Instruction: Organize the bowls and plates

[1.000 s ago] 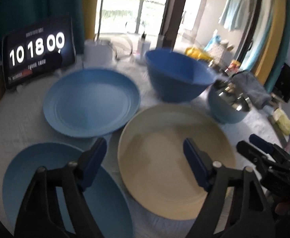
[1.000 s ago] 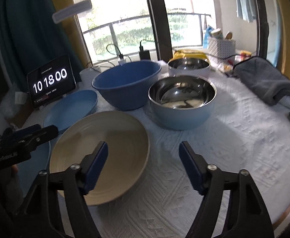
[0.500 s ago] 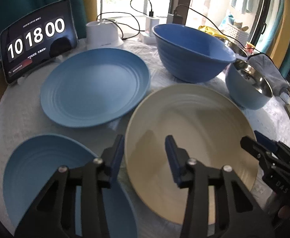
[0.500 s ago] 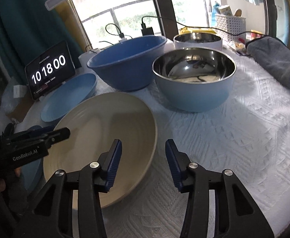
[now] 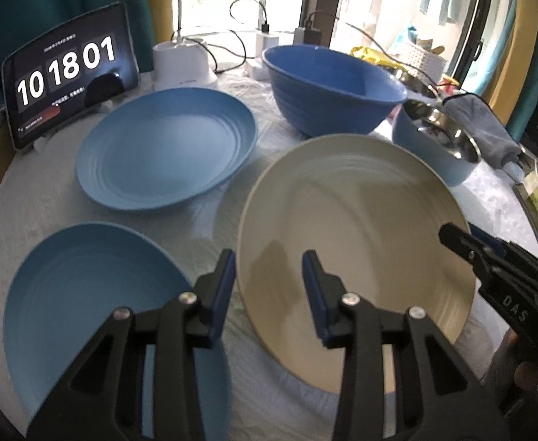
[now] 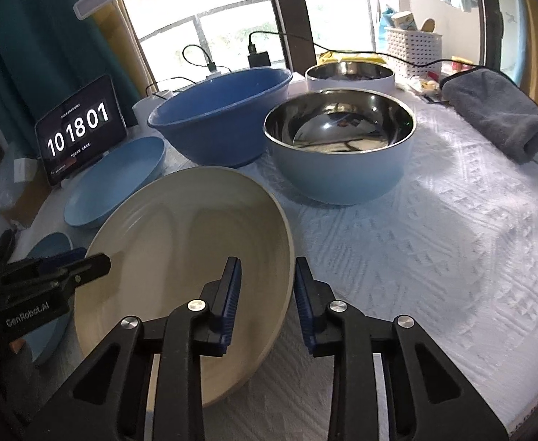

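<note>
Right wrist view: right gripper (image 6: 265,286) has been closing astride the cream plate (image 6: 180,257) rim, not yet pinching; left gripper (image 5: 269,279) likewise, opposite; best squeeze evenly, lift level.

Both tongs (image 5: 269,275) (image 6: 267,279) half-closed (right narrower)

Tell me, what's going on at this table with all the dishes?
A person holds a two-finger gripper in each hand and is sorting plates and bowls. The left gripper straddles the near left rim of the cream plate, and the right gripper straddles its right rim; the jaws of both have just been closing, with the rim between them, though contact is not clear. Two blue plates, a big blue bowl and a steel-lined bowl sit untouched.
</note>
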A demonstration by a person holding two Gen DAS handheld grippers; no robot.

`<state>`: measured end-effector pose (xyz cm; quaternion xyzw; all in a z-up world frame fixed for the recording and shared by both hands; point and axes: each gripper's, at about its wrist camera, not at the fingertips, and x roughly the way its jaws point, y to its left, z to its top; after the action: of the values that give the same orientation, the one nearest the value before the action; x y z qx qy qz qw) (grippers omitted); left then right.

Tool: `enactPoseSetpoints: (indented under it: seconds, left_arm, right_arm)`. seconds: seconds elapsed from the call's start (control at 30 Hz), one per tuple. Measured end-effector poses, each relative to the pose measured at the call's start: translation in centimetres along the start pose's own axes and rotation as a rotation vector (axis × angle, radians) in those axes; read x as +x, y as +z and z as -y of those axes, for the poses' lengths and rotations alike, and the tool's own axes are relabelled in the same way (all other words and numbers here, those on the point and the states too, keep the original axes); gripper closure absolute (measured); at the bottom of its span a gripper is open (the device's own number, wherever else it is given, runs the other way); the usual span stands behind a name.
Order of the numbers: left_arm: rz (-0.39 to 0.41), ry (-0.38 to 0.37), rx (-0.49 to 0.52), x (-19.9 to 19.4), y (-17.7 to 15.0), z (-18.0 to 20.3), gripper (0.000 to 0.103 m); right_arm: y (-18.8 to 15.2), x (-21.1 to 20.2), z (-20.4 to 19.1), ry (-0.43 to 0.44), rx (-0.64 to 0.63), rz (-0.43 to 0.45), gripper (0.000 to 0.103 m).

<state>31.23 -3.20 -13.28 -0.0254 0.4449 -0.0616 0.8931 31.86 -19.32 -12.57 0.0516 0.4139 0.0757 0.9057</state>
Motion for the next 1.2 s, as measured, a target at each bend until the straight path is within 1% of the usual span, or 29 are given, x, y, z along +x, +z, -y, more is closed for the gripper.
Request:
enactPoseSetpoints:
  seconds: [0.2, 0.63, 0.93, 1.2]
  left_arm:
    - [0.043, -0.004, 0.002, -2.2, -0.4, 0.1, 0.065]
    - [0.088, -0.02, -0.025, -5.4, -2.4, -1.0, 0.065]
    - [0.122, 0.002, -0.077, -7.7, -3.5, -3.7, 0.065]
    - [0.131, 0.023, -0.13, -8.6, -4.6, -6.7, 0.065]
  right_arm:
    - [-0.2, -1.3, -0.6, -0.01, -0.009, 0.019, 0.072]
    - [-1.2, -3.7, -2.3, -0.012, -0.031, 0.039, 0.072]
    - [-1.3, -4.3, -5.0, 0.018, -0.073, 0.036, 0.072]
    - [-1.0, -3.6, -8.1, 0.054, -0.12, 0.016, 0.072]
